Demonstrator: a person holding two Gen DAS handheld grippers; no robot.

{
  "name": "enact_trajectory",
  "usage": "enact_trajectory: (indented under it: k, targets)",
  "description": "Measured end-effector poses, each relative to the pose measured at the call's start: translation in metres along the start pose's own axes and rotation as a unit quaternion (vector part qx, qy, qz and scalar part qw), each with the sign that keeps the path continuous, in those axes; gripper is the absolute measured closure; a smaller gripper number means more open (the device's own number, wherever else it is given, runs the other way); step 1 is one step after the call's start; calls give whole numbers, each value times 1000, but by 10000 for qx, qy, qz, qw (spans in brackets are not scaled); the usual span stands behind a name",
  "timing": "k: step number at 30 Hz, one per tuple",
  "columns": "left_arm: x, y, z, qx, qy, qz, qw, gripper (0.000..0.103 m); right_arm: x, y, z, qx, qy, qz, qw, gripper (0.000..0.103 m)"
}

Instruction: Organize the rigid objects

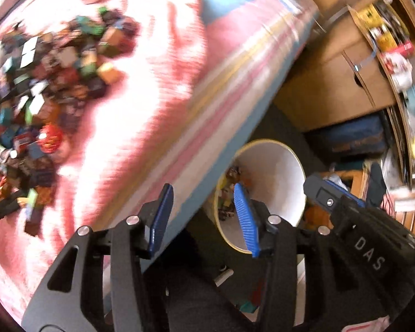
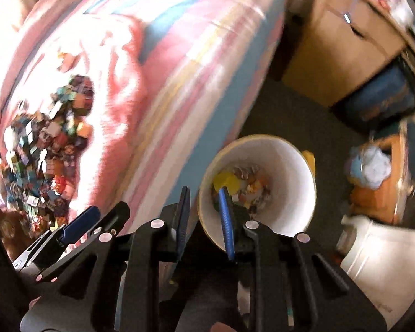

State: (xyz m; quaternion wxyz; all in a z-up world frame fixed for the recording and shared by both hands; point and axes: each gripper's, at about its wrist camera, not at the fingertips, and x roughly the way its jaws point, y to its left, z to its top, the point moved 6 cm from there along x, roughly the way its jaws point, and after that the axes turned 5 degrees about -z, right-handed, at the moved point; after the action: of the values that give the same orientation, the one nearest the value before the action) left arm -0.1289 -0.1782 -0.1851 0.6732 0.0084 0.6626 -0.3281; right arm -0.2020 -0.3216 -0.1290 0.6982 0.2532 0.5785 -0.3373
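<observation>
A heap of small colourful toy blocks (image 1: 41, 83) lies on a pink blanket on the bed (image 1: 157, 88); the right wrist view shows the same heap (image 2: 47, 144). A round white bucket (image 1: 274, 171) stands on the floor beside the bed, with several toys in its bottom (image 2: 243, 188). My left gripper (image 1: 204, 213) is open and empty, above the bed edge and the bucket rim. My right gripper (image 2: 203, 213) is open and empty, just above the bucket (image 2: 290, 171). In the left wrist view the right gripper shows at the right (image 1: 334, 193). Both views are blurred.
Cardboard boxes (image 1: 332, 77) stand against the wall past the bucket, with a dark blue bag (image 1: 351, 135) under them. A white plastic container (image 2: 384, 251) sits on the dark floor at lower right. A wooden crate with cloths (image 2: 379, 182) stands behind it.
</observation>
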Motion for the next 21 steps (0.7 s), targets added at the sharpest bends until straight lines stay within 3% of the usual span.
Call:
enact_trajectory:
  k: [2, 3, 4, 10, 21]
  targets:
    - [-9, 17, 2, -121, -101, 53, 9999, 57, -6, 17, 3, -136, -101, 12, 9999, 64]
    - [-14, 22, 3, -166, -147, 65, 9997, 53, -7, 25, 5, -193, -126, 80, 9997, 44]
    - [-18, 28, 4, -204, -202, 86, 9996, 53, -11, 36, 7, -274, -182, 151, 9993, 37]
    - [-50, 74, 9, -617, -583, 264, 9960, 52, -26, 107, 11, -933, -377, 468, 9938, 24]
    - [-93, 167, -7, -1696, -911, 610, 9794, 49, -36, 212, -6, -1939, -247, 743, 9779, 6]
